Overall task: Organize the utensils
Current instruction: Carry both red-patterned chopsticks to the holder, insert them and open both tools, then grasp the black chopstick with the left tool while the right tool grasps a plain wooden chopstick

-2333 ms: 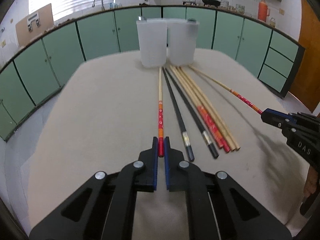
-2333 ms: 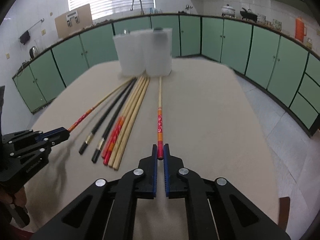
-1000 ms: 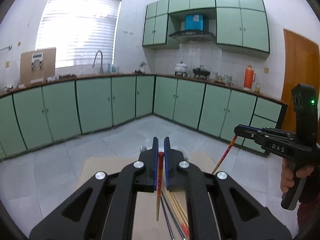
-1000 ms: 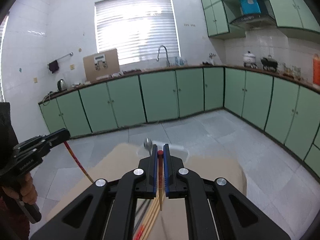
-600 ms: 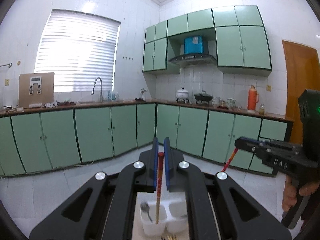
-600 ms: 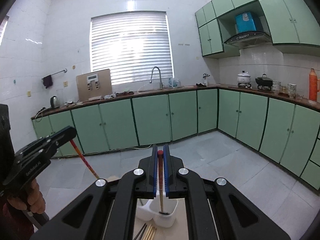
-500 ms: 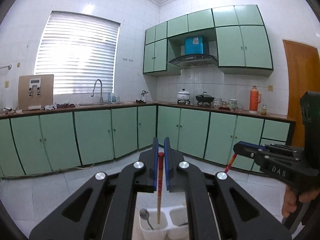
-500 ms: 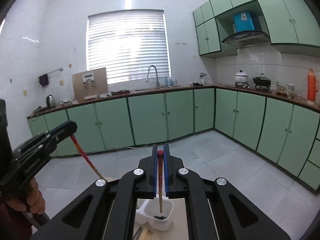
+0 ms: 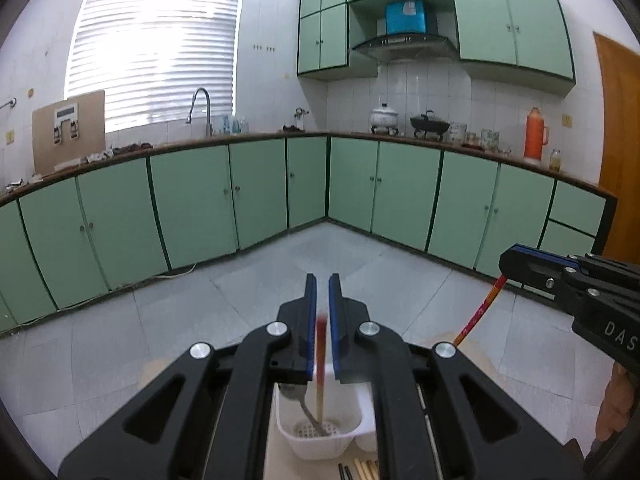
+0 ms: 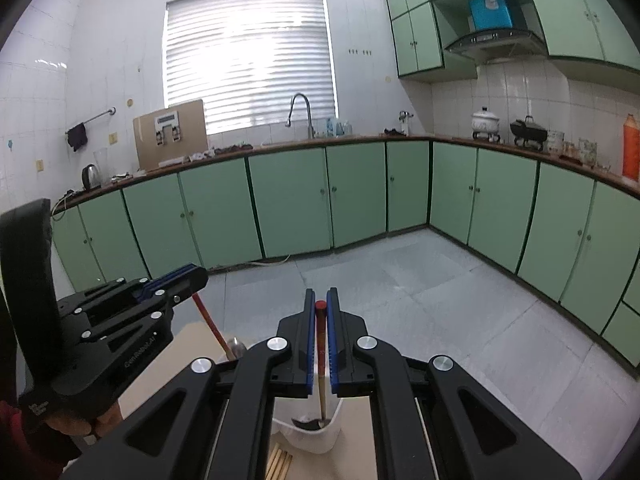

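My left gripper (image 9: 322, 280) hangs over a white container (image 9: 316, 450) that holds a metal spoon (image 9: 300, 400). Its jaws are opening, and a red-topped chopstick (image 9: 320, 360) stands blurred between them, clear of the pads, with its tip down in that container. My right gripper (image 10: 320, 294) is shut on a second red-topped chopstick (image 10: 321, 360). That chopstick's tip rests in the neighbouring white container (image 10: 316, 444), beside a dark spoon (image 10: 306, 424). Each gripper shows at the edge of the other's view: the right gripper (image 9: 508, 260), the left gripper (image 10: 192, 276).
Several more chopsticks (image 9: 360, 470) lie on the beige table (image 10: 160, 372) just in front of the containers. A person's hand (image 10: 76, 424) holds the left gripper's handle. Green kitchen cabinets and grey floor tiles lie beyond the table.
Both grippers have moved forward and sunk over the two containers. The left jaws have parted slightly and its chopstick has slipped a little lower. The right grip is unchanged.
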Action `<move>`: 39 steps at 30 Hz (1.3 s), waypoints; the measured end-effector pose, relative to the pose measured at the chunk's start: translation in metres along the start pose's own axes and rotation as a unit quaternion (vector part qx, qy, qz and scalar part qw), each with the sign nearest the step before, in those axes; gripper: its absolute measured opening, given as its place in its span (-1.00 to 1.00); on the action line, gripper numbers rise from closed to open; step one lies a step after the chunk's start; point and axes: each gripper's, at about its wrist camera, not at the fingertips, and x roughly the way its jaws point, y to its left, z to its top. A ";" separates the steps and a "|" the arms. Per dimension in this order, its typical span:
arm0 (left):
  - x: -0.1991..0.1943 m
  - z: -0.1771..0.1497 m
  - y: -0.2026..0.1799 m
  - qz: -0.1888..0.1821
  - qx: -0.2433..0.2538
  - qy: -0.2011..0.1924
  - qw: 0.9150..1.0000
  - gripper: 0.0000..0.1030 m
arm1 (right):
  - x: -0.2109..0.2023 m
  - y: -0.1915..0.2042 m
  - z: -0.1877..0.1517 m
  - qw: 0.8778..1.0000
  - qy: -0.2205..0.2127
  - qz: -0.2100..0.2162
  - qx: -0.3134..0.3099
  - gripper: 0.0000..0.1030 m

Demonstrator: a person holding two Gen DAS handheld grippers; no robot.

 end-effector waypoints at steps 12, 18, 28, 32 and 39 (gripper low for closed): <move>-0.022 -0.016 0.029 0.002 -0.017 -0.007 1.000 0.15 | -0.003 -0.008 -0.025 1.000 0.009 0.007 0.028 -0.41; -0.059 -0.015 0.037 0.013 -0.018 -0.035 0.999 0.61 | -0.036 -0.015 -0.024 0.999 -0.024 -0.005 0.045 0.08; -0.124 -0.054 0.029 0.024 -0.004 -0.056 0.998 0.83 | -0.088 -0.020 -0.066 0.995 -0.055 -0.034 0.080 0.87; -0.136 -0.081 0.027 0.028 -0.001 -0.040 0.999 0.84 | -0.097 -0.012 -0.086 0.996 -0.045 -0.037 0.071 0.88; -0.143 -0.128 0.025 0.037 0.004 0.006 0.999 0.84 | -0.106 0.012 -0.137 0.998 -0.011 -0.041 0.050 0.88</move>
